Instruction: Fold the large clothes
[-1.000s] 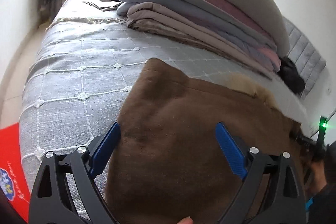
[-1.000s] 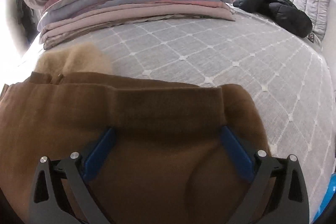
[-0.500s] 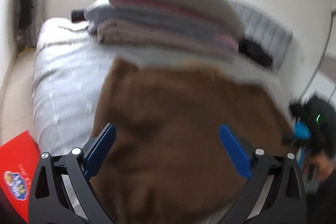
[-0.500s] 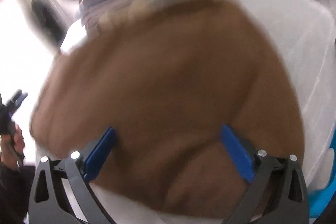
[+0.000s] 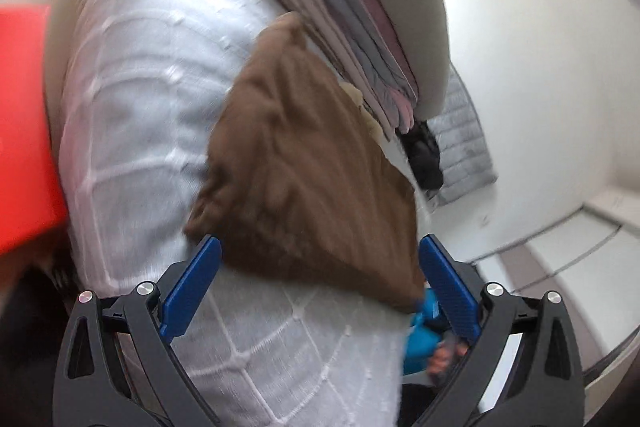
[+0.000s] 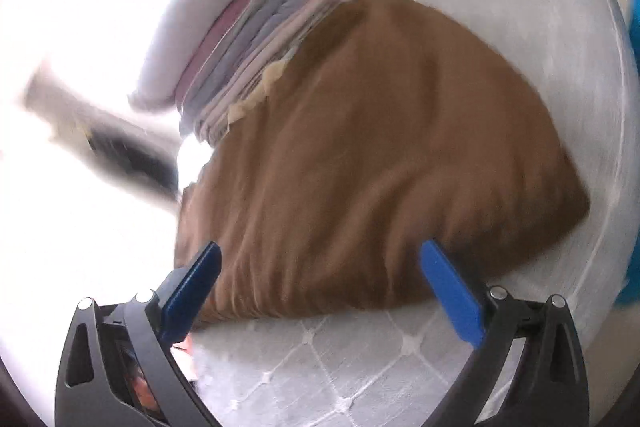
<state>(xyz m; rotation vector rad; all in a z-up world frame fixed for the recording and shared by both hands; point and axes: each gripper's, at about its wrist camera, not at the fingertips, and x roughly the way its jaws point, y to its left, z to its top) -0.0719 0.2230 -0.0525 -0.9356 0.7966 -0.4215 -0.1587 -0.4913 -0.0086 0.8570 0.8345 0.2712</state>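
On the bed [image 5: 132,75], the brown garment [image 5: 304,163] lies folded; both grippers, left gripper [image 5: 320,283] and right gripper [image 6: 320,287], gape wide and empty, so square its edges before regrasping.

A bed [image 5: 132,115] with a pale grey quilted cover fills the room's middle — a grey padded headboard [image 5: 466,143] at its far right end. A white wall [image 5: 540,59] rises behind. Strong daylight washes out the left of the right wrist view.
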